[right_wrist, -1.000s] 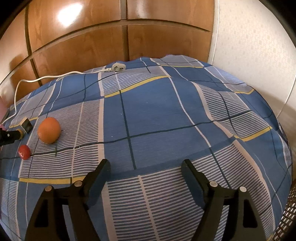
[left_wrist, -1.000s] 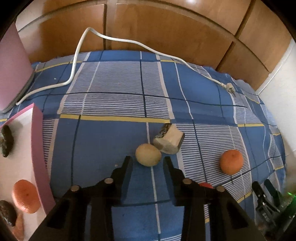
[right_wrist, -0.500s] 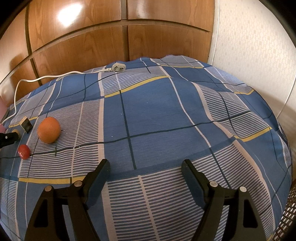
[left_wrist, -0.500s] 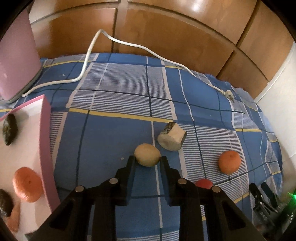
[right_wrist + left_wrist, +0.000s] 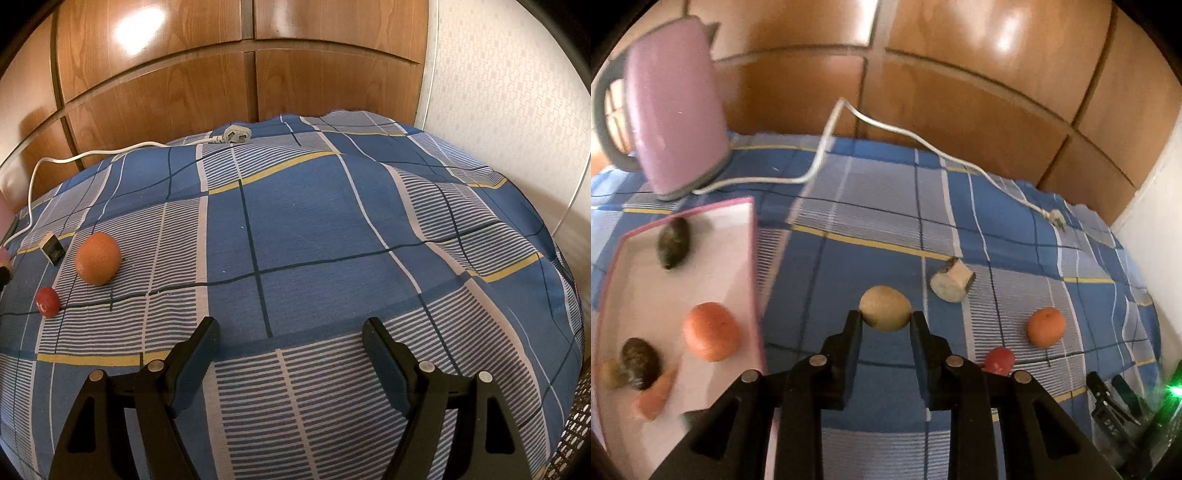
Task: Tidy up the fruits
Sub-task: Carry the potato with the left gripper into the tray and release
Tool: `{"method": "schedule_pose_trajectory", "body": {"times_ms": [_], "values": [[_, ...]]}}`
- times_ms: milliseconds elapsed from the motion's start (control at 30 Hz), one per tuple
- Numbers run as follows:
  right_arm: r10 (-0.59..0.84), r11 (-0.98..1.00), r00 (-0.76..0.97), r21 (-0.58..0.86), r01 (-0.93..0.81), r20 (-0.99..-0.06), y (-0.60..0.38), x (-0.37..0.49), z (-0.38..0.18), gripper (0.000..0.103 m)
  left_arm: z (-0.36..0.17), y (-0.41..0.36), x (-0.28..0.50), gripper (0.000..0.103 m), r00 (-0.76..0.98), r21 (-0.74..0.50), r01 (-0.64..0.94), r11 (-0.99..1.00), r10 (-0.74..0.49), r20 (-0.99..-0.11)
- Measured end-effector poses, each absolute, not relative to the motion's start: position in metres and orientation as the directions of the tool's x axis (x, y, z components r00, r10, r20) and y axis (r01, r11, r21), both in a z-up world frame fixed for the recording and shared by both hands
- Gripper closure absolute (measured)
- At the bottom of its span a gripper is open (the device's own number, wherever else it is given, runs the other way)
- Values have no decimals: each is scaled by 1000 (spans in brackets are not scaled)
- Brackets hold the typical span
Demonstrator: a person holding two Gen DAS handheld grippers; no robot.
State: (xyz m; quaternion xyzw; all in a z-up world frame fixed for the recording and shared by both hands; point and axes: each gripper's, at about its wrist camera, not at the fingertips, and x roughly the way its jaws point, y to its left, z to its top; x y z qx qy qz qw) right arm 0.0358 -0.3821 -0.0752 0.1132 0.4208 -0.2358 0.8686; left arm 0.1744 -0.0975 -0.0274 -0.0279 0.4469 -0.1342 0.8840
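The left gripper [image 5: 885,318] has its jaws pressed on a pale yellow-green fruit [image 5: 884,307], pinched at the very fingertips over the middle of the blue checked cloth [image 5: 871,206]. The right gripper [image 5: 290,334] stands with its jaws wide apart and nothing between them, over the near right part of the cloth.

Three loose pieces lie on the cloth toward its right side — one orange [image 5: 1045,326], one small red fruit [image 5: 998,361] just beside it, and one cut pale chunk with a dark rind [image 5: 952,280] nearer the middle.

At the left edge sits one pink tray [image 5: 752,258]. In it I count one orange fruit [image 5: 711,330], two dark oval fruits [image 5: 673,242] [image 5: 639,362], and one orange wedge-like piece [image 5: 652,397]; the blur leaves a small brownish bit at its left rim unclear.

At the far left corner stands one pink kettle [image 5: 676,110]; one white cable [image 5: 923,142] runs from it along the far edge to a plug [image 5: 236,134].
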Motion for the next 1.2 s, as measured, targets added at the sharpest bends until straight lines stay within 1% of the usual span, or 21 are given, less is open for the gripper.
{"method": "schedule_pose_trajectory", "body": {"times_ms": [200,400,767,1000,1200], "values": [[-316,863,534,-4,505,-785,-382,36,-75,22,-6,-74,159,76,639,-159,154,975,-222,-736],[-316,863,534,-4,505,-784,-382,36,-75,22,7,-31,150,76,693,-152,52,987,-146,-706],[-319,863,531,-10,505,-785,-383,35,-75,22,-10,53,164,76,664,-127,-161,979,12,-747],[-321,863,529,-12,505,-785,-382,35,-75,22,-27,83,176,76,625,-101,-226,969,65,-778],[-326,863,526,-19,505,-786,-382,35,-75,22,-34,93,178,75,615,-95,-255,962,85,-784]]}}
